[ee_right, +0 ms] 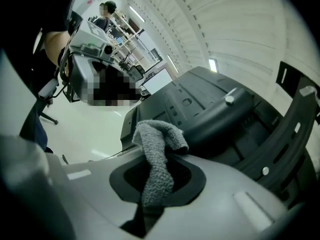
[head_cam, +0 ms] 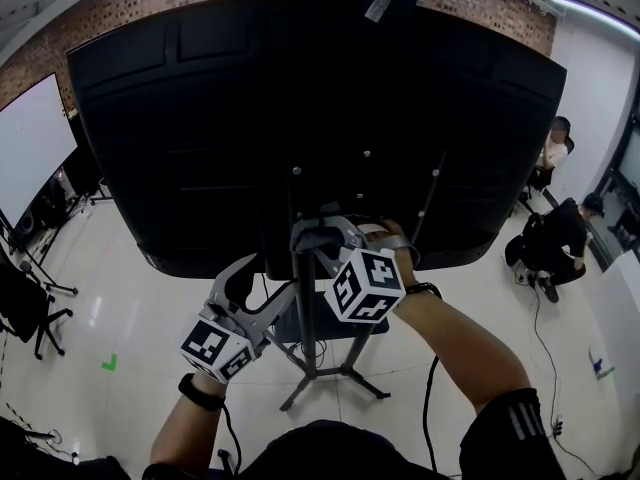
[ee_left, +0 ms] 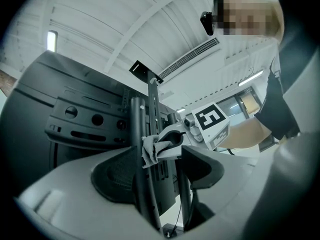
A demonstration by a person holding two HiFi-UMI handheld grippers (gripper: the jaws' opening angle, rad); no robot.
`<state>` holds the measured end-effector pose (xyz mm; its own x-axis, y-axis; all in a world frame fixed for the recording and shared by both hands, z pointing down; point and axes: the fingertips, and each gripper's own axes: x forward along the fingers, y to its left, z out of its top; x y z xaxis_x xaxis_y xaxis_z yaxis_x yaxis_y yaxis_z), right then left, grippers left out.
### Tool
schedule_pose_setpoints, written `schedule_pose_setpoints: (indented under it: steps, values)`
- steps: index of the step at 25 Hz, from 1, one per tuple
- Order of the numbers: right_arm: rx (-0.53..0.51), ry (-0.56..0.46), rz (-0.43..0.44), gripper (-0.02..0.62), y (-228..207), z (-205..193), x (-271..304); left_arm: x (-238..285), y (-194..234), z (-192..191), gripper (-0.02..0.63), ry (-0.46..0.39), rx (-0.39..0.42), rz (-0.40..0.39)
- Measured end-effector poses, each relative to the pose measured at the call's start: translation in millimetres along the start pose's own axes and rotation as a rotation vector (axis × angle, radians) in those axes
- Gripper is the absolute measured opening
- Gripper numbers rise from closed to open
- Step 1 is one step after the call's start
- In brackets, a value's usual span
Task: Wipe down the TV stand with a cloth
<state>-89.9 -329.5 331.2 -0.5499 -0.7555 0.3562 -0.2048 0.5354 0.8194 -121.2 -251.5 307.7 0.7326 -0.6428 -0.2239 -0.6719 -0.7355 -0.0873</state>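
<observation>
The scene is evenly and brightly lit from above by ceiling fixtures, one strip light (ee_left: 51, 40) being blown out to plain white. Pale glare is thrown across the glossy floor (head_cam: 130, 298). The black TV back (head_cam: 300, 118) is left underexposed, with little detail kept. Strong fisheye bending and dark vignetted corners are seen in both gripper views. The cloth (ee_right: 155, 154) is rendered sharp, while the nearest surfaces are softened by blur.
</observation>
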Motion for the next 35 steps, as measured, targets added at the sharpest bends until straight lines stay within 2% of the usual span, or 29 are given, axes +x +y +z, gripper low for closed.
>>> schedule_pose_setpoints:
  steps: [9,16,26,35]
  values:
    - [0.296,-0.050,0.147,0.037,35.8,-8.1,13.6,-6.6,0.2,-22.4,0.302,0.028,-0.044,-0.021]
    - [0.454,-0.062,0.220,0.037,59.5,-16.6,23.1,-9.9,1.3,-40.8,0.302,0.061,-0.080,-0.036]
    - [0.493,-0.114,0.244,0.037,102.1,-31.8,43.2,-20.9,8.5,-91.5,0.302,0.130,-0.152,-0.072]
    - [0.455,-0.057,0.218,0.037,145.7,-54.8,63.4,-29.1,14.6,-148.7,0.302,0.203,-0.200,-0.134]
